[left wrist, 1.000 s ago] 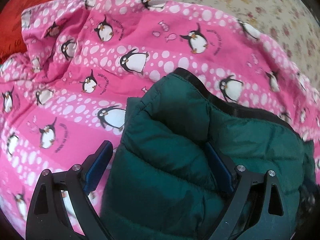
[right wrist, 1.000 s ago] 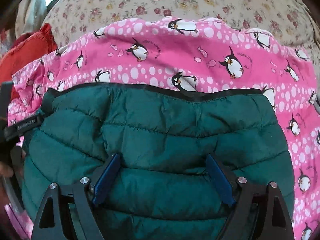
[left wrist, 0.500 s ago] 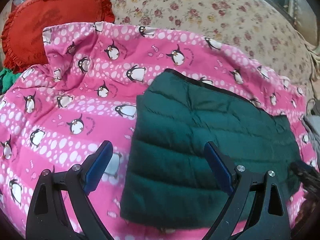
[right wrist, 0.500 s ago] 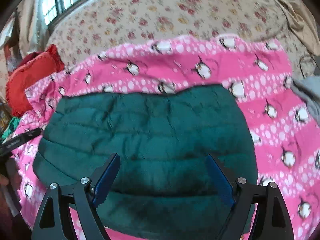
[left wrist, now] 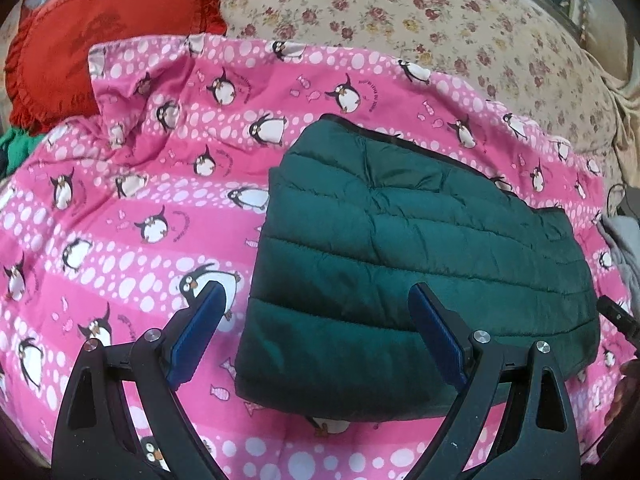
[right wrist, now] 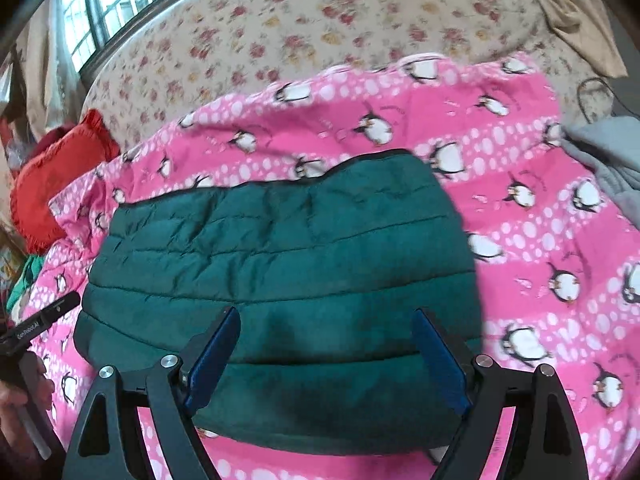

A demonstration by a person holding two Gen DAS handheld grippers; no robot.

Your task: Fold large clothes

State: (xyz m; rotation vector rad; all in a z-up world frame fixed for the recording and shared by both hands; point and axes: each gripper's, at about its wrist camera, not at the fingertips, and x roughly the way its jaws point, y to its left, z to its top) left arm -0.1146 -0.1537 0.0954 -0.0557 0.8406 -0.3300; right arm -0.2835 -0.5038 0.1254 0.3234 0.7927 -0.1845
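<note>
Left wrist view: the left claw point(left wrist: 316, 330) hangs above the near left corner of the jacket point(left wrist: 420, 264), fingers apart and gripping nothing. The jacket, a green quilted one, lies folded into a thick rectangle on the blanket point(left wrist: 132, 208), with the cushion point(left wrist: 80, 48) well beyond its left edge. The fold looks finished from here, so the step in hand seems to be letting go and checking the result. Lift the claw straight up and clear, so neither finger catches the top layer.

Right wrist view: the right claw point(right wrist: 326, 354) is also spread wide and empty, poised over the near edge of the jacket point(right wrist: 280, 264). The far edge, with its dark trim, waves a little and the upper panel is puckered. If tidying is wanted, press the padding flat from the middle of the jacket outward, not by tugging one corner, since the slippery fabric probably slides and springs open. A grey cloth point(right wrist: 604, 152) lies off the jacket's right, apart from it.
</note>
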